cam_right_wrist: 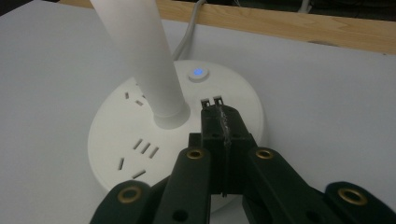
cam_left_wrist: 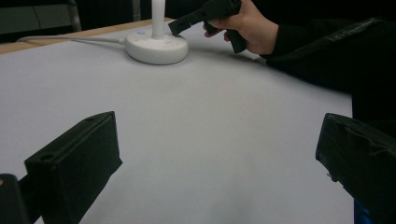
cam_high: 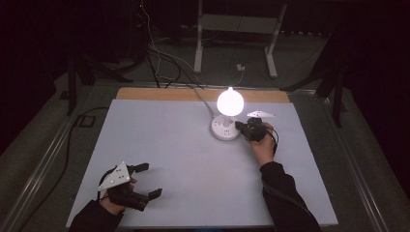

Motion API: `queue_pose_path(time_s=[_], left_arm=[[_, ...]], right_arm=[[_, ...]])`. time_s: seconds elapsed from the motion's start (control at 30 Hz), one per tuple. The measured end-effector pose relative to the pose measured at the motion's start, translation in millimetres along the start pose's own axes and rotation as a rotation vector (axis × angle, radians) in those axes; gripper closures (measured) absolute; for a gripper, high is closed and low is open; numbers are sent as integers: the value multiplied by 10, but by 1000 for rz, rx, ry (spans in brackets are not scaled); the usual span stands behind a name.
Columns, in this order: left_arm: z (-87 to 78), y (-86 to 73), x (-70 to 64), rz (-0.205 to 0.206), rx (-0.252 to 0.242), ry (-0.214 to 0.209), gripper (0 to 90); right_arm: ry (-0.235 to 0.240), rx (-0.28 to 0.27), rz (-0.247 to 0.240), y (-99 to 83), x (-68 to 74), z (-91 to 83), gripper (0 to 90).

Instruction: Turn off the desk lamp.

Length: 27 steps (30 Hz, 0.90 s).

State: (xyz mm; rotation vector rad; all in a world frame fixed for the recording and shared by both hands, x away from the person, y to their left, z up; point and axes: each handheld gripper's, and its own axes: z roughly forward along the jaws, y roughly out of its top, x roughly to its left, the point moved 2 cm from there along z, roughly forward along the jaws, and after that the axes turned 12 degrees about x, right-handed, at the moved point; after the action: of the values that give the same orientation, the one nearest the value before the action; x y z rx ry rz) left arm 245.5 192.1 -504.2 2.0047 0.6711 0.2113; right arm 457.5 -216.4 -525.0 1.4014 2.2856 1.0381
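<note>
A white lamp with a glowing bulb (cam_high: 230, 101) stands on a round white socket base (cam_high: 225, 129) at the table's far middle. The base (cam_right_wrist: 121, 135) has several plug slots and a button (cam_right_wrist: 198, 73) lit blue, and the white stem (cam_right_wrist: 140, 51) rises from its middle. My right gripper (cam_right_wrist: 219, 112) is shut, its tips over the base's top just short of the button, with nothing seen between the jaws. It also shows in the high view (cam_high: 240, 126) and the left gripper view (cam_left_wrist: 175, 27). My left gripper (cam_high: 151, 180) rests open at the near left, its jaws wide apart (cam_left_wrist: 218, 123).
The lamp's white cable (cam_high: 203, 99) runs off the far edge over a wooden strip (cam_high: 159, 94). A white metal frame (cam_high: 237, 29) and loose cables lie on the floor behind. The grey-white tabletop (cam_high: 193, 159) stretches between the two hands.
</note>
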Motion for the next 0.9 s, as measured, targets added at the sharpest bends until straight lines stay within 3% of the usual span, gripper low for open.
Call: queue_pose_path(time_s=[0.23,0.37,0.43,0.63,0.67,0.77,0.8,0.9], left_arm=[[5,-1,-1,-1,1,-1,4],[7,0,-1,0,2,-1,4],[3,1,-3,0,-1,-1,4],[0,0,4,-3,-3,-2,4],[0,1,1,-1,-1,-3,5],[-2,2,-2,-2,-2,-2,4],[-2,2,0,-1,-2,-1,4],[0,2,1,0,-1,-2,4]], right_arm=[[1,-14,-9,-20,-2,7,900],[-5,-4,-39,2,32,29,900],[-6,8,-31,31,51,32,900],[12,-24,-4,76,39,-39,898],[8,-32,-11,93,33,-75,838],[7,-35,-15,103,26,-109,812],[8,-42,-17,104,19,-141,754],[18,-44,-31,103,16,-165,691]])
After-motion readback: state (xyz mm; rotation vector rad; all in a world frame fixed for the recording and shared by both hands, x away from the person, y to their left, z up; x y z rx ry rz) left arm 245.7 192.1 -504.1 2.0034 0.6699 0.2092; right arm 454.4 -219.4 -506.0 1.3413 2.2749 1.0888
